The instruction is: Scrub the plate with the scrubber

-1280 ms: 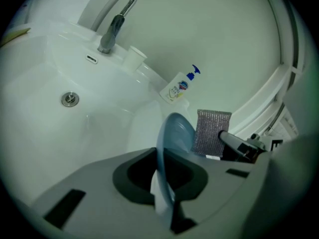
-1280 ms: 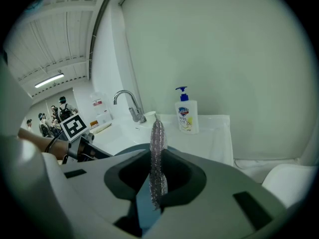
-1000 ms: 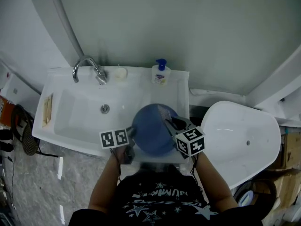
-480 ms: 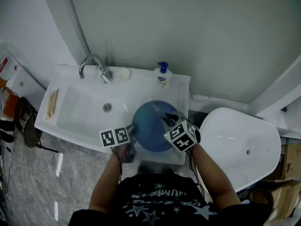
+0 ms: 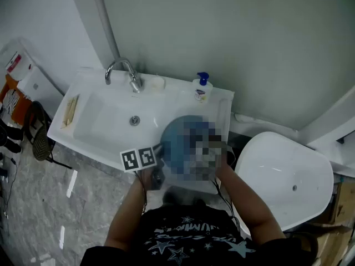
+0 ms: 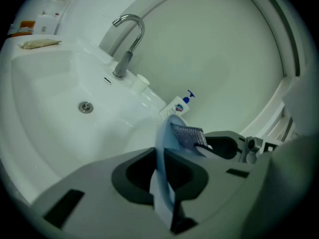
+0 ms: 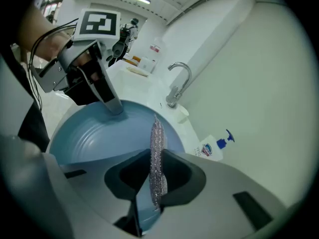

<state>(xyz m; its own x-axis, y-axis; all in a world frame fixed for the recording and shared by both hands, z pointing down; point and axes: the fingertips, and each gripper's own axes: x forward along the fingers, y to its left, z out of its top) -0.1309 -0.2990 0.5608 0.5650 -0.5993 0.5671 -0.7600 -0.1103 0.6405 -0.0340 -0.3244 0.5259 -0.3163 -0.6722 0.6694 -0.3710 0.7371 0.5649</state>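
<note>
Blue round plate [image 5: 173, 143]: you hold it tilted on edge over the right end of the sink [image 5: 100, 123], near the front edge, your left gripper [image 6: 163, 183] pinching its rim. Silvery mesh scrubber [image 7: 156, 153]: flat and upright, clamped in your right gripper [image 7: 149, 193], set against the plate's ridged inner face.
</note>
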